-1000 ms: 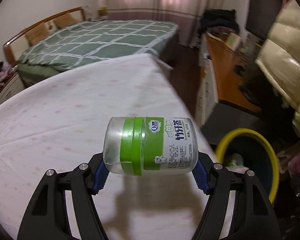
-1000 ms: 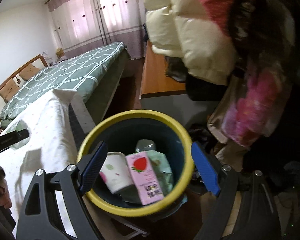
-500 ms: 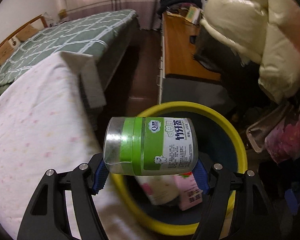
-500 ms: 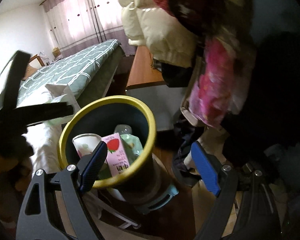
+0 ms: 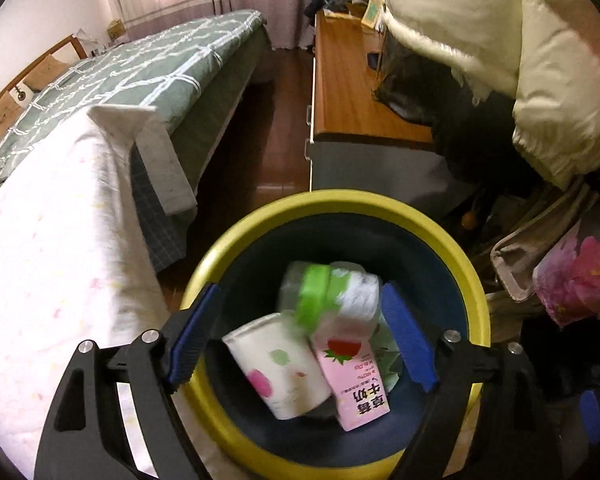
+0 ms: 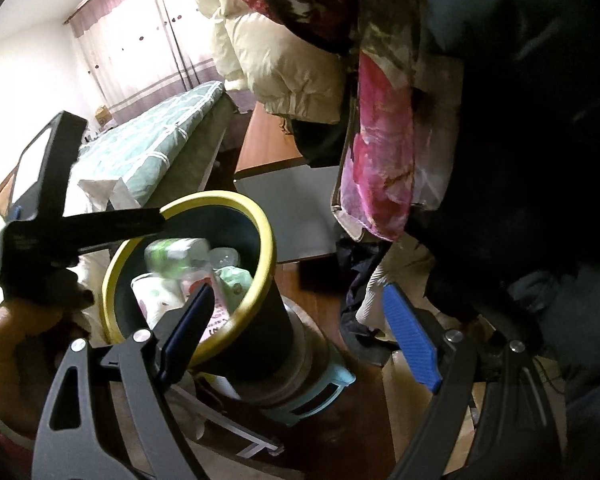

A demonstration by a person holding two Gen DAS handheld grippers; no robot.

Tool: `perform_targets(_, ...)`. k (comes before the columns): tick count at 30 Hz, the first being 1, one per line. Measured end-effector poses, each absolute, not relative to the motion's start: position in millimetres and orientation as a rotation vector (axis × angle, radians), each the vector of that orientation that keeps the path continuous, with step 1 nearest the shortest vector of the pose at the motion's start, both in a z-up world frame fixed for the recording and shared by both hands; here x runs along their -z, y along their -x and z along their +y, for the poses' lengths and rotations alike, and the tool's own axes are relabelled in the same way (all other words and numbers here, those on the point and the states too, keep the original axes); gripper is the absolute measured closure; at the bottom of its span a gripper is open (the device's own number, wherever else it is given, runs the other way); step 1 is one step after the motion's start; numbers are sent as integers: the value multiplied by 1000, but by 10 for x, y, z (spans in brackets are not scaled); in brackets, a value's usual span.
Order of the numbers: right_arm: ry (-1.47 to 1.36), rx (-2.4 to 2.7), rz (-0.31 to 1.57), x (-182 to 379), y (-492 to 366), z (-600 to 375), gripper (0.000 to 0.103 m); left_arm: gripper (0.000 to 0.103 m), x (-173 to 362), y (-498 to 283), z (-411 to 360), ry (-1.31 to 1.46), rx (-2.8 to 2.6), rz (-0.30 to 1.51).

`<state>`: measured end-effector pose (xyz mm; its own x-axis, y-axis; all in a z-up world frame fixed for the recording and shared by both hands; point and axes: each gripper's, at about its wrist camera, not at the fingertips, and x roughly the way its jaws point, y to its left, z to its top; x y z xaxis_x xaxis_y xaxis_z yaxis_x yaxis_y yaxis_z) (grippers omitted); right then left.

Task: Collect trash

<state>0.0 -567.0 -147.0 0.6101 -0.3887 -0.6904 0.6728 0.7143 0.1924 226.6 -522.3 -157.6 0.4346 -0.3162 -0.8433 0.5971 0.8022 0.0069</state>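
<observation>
**Green-banded jar drops into the bin**

Green-banded and clear-walled, the plastic jar [image 5: 329, 294] is blurred below my left gripper [image 5: 302, 334], inside the yellow rim of the trash bin [image 5: 380, 204]. My left jaws are opening, and the blue pads stand clear of the jar on both sides, so I have hold of nothing. The jar lies over what is already in the bin: a white paper cup [image 5: 278, 364] with coloured dots toward the rim nearest me and a pink strawberry milk carton [image 5: 354, 372] beside it, touching it.

My right gripper [image 6: 300, 332] hangs wide open and empty next to the bin, one pad over the rim and the other over the floor.

As I judge it, this piece is delivered and several others are collected too. The white sheet [image 5: 48, 264] beside the bin shows no trash in the part I can see; whether more remains elsewhere in the room I cannot tell.
</observation>
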Motion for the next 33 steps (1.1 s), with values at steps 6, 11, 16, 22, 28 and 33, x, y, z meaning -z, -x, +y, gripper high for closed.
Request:
perform_targets(6, -428, 583, 675, 1375, -51, -5486, 21, 10, 1075, -2076, -4656, -270, 567, 837)
perform_targets(11, -373, 510, 672, 1218, -129, -5196, 21, 5, 661, -1851, -3920, -220, 512, 739)
perform_targets(16, -313, 434, 662, 1041, -166, -4893, 19, 5, 324, -1525, -2934, -153, 410, 652)
perform_targets(22, -231, 339, 634, 809, -217, -4518, 18, 5, 128, -1051, -1850, -77, 255, 595)
perform_targets(28, -170, 271, 597, 616, -198, -4185, 17, 5, 64, -574, -1039, -18, 132, 565)
perform_targets(33, -146, 247, 581, 564, -112, -3998, 16, 5, 123, -289, -644, -6, 60, 550)
